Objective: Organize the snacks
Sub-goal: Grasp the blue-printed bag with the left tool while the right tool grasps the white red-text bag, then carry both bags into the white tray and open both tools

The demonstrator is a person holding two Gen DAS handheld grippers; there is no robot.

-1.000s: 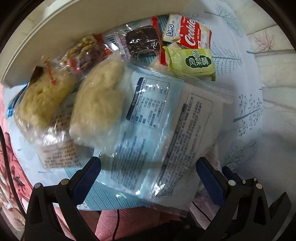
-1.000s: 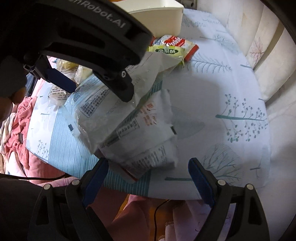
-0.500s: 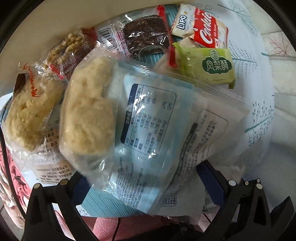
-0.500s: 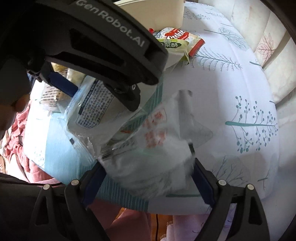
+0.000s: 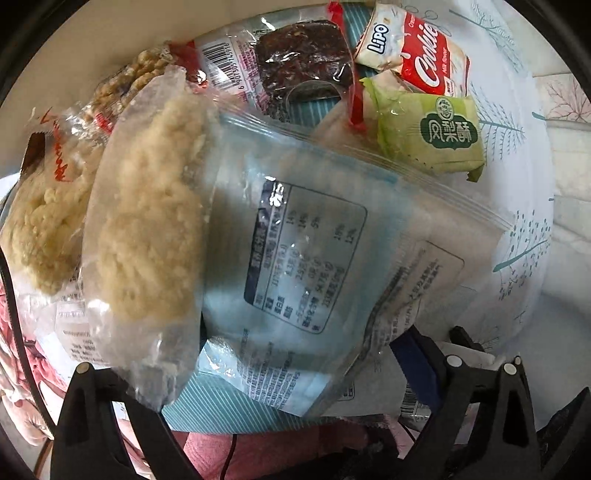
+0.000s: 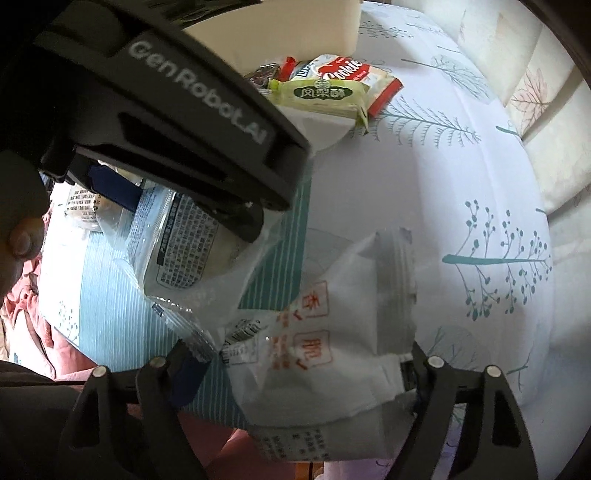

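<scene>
Nearest in the left wrist view, the left gripper [image 5: 258, 373] is pointing steeply down over a clear snack bag with a pale blue nutrition label [image 5: 295, 258]. Its jaws have just been closing a little and the bag now lies between them. The right blue pad is showing beside the bag's edge, but the left one is hidden under the plastic, so I cannot tell whether the bag is clamped yet. The wide straddle looks chosen to take the bag across its full width.

In the right wrist view, the right gripper [image 6: 295, 365] is likewise pointing down, with a white packet printed with red characters [image 6: 325, 354] filling the gap between its fingers. These jaws have also just been closing, and both pads seem to be meeting the packet's sides, so it reads as grasped or very nearly so. Working both tools at once suggests two snacks are being taken together.

Just beyond the blue-labelled bag, a crumbly yellow pastry in clear wrap [image 5: 147, 236] is overlapping its left side, with a second pastry [image 5: 44, 221] farther left.

Farther still, a dark brownie packet [image 5: 303, 62], a green pineapple cake [image 5: 432, 136] and a red-and-white Lipo cookie packet [image 5: 417, 55] are lying bunched together on the tree-print cloth [image 6: 461, 184], close against a cream-coloured container [image 6: 295, 33]. That container is likely where the snacks are meant to go, though its inside is not visible.
</scene>
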